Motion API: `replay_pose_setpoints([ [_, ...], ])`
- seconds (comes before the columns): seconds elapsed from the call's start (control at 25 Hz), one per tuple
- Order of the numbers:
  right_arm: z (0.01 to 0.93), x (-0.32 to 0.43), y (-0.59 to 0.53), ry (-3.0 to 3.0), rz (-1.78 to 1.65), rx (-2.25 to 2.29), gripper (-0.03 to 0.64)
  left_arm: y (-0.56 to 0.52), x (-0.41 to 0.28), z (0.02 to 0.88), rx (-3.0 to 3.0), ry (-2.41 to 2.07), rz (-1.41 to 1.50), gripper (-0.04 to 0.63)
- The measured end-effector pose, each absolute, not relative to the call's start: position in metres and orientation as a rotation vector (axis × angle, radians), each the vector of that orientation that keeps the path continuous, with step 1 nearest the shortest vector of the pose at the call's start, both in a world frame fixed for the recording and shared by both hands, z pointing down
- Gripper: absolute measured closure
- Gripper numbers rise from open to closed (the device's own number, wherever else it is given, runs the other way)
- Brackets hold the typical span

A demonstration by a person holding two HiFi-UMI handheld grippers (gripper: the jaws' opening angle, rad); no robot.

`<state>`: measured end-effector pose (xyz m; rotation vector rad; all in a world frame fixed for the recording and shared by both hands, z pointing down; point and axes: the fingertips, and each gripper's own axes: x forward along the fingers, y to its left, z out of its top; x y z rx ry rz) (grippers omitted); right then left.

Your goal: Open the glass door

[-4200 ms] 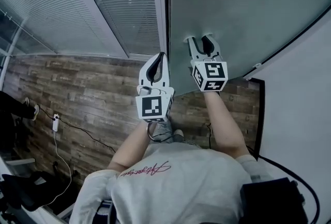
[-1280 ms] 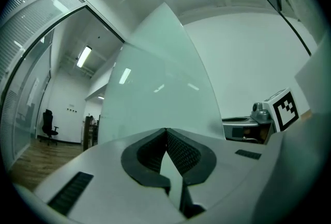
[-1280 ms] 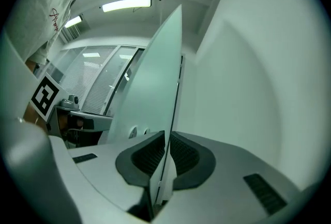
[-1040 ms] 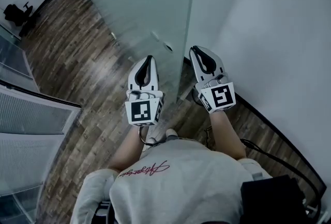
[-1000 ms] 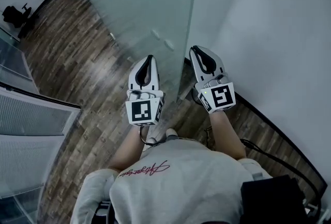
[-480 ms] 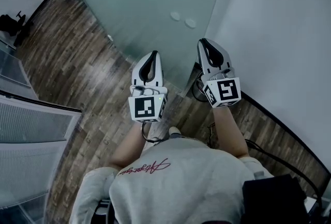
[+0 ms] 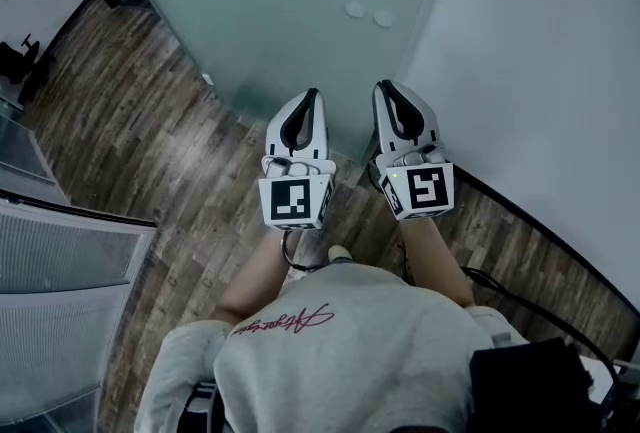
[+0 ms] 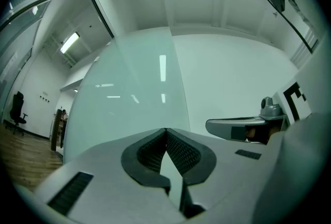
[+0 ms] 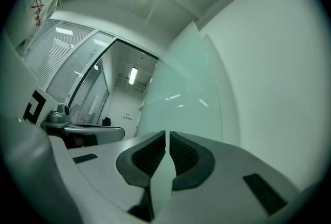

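Left tool [image 7: 310,101] and right tool [image 7: 388,91] have jaws together, empty. I see the frosted glass door [image 7: 270,1] upright just ahead, its edge by the white wall [image 7: 540,51] nearer the right tool.

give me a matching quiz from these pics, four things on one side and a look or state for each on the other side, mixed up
Things:
1. glass door
2. wall
3. floor
4. left tool

Looks and states:
a. dark wood planks
b. jaws shut, nothing between them
c. frosted, with two round discs on it
d. plain white

Pairs: 1-c, 2-d, 3-a, 4-b
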<state>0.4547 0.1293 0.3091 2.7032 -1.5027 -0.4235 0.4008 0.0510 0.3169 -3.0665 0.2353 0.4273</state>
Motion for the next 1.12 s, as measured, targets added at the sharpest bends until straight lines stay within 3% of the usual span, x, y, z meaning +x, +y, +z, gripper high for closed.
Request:
replay_pose_setpoints([
  [1.12,0.319,0.427,0.112,-1.456,-0.382,2.692,0.581,0.045,0.389,0.319,-3.101,0.197,0.407,0.589],
])
